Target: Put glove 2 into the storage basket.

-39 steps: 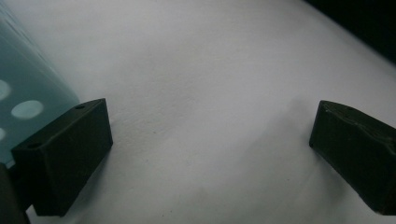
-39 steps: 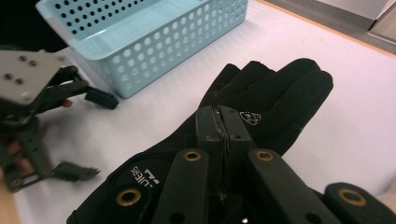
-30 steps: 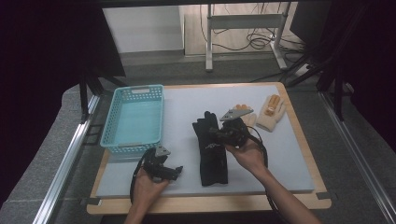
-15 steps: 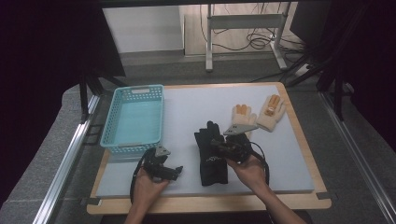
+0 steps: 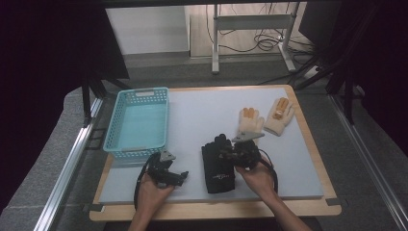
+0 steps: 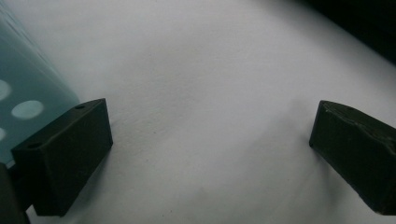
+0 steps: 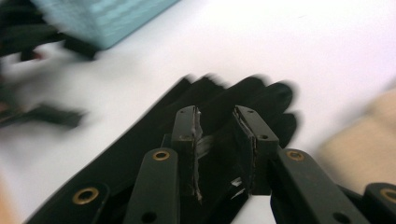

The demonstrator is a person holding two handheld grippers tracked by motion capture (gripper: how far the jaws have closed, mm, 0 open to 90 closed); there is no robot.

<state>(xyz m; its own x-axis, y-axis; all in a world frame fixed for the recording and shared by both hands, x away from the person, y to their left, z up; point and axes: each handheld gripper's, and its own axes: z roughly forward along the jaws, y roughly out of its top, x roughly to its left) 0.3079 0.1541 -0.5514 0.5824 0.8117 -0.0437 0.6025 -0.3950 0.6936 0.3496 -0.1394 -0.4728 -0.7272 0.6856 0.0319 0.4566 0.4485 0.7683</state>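
Black cloth glove (image 5: pixel 219 166): matt, soft-looking fabric; two cream knit gloves with orange fingertips (image 5: pixel 265 118): matt, woven texture. Turquoise plastic lattice basket (image 5: pixel 140 122): smooth, slightly glossy walls; pale grey table mat (image 6: pixel 201 93): matt, finely grained, on a wooden board (image 5: pixel 216 210). Right gripper (image 7: pixel 218 135): black matt jaws with brass-coloured rivets; left gripper (image 6: pixel 210 154): matt black blocky pads.

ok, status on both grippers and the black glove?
Left gripper open, idle on the white mat by the turquoise plastic basket. Right gripper nearly closed on the black fabric glove. Nothing blocking.
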